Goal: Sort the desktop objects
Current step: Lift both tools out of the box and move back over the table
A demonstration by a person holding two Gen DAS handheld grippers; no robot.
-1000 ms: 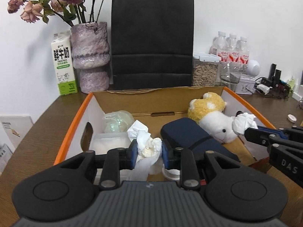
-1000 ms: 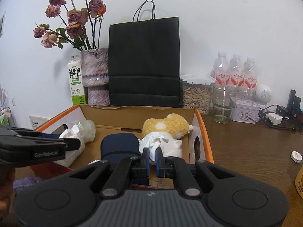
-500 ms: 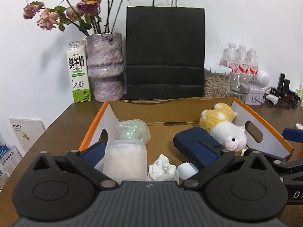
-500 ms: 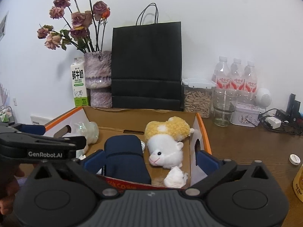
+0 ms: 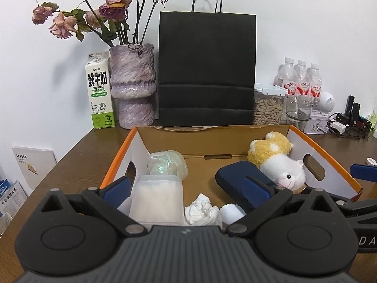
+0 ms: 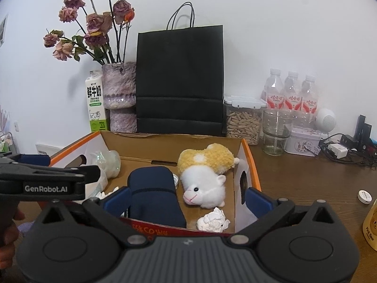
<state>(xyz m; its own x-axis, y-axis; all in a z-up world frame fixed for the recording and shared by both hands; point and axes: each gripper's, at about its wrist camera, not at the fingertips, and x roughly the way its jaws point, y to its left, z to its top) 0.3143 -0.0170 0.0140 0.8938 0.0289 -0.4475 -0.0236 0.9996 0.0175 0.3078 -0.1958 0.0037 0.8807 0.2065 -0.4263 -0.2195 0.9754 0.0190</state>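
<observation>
Right wrist: crumpled white tissue (image 6: 213, 220)

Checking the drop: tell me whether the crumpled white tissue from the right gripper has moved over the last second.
Yes. The crumpled white tissue has dropped from the right gripper onto the cardboard box floor, beside the plush sheep.

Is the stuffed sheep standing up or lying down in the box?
Lying down: the sheep rests on its side on the box floor.
</observation>
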